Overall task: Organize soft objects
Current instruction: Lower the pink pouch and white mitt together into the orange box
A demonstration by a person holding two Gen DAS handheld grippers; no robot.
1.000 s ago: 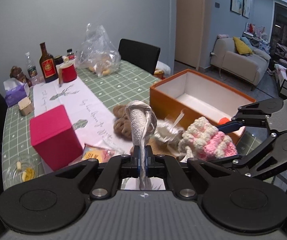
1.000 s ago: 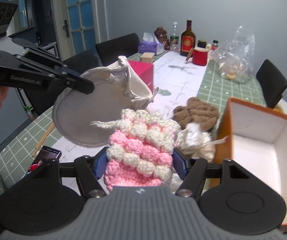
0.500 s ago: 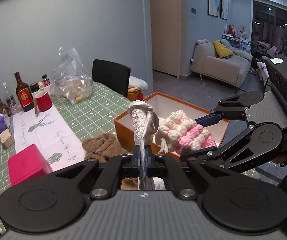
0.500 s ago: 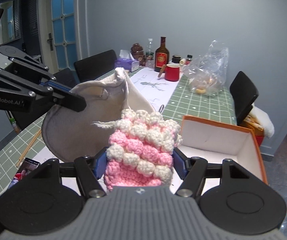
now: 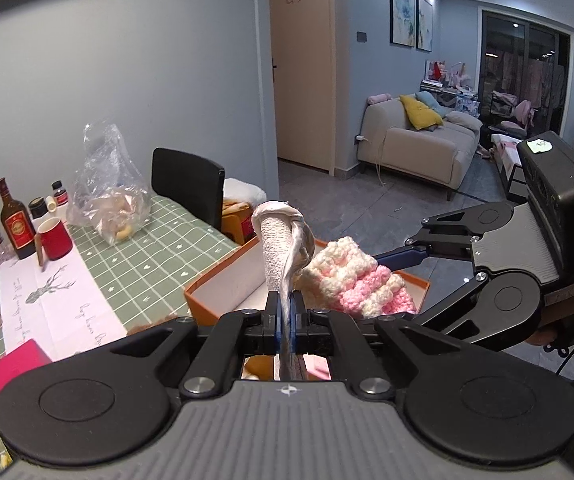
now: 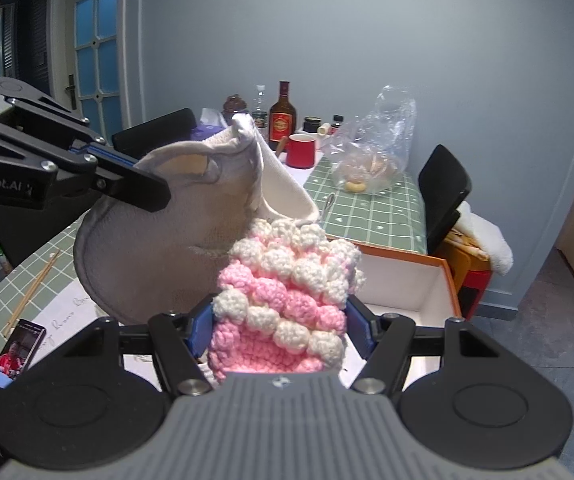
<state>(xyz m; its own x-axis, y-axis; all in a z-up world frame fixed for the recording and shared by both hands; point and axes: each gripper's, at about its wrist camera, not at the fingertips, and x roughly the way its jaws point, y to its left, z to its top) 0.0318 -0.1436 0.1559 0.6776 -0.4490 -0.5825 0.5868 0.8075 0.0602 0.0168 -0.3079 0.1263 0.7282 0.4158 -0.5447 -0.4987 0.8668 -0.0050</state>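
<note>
Your right gripper (image 6: pixel 279 320) clamps the pink-and-cream knit pouch (image 6: pixel 287 292) directly above the orange box (image 6: pixel 449 284), whose long axis runs toward 1 o'clock. Your left gripper (image 5: pixel 285 316) pinches the beige cloth pad (image 5: pixel 281 244) at 10 o'clock (touching the pouch, possibly crowding the drop).

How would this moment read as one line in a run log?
left gripper: shut on beige cloth | right gripper: shut on pink-and-white knit | both above orange box
</note>
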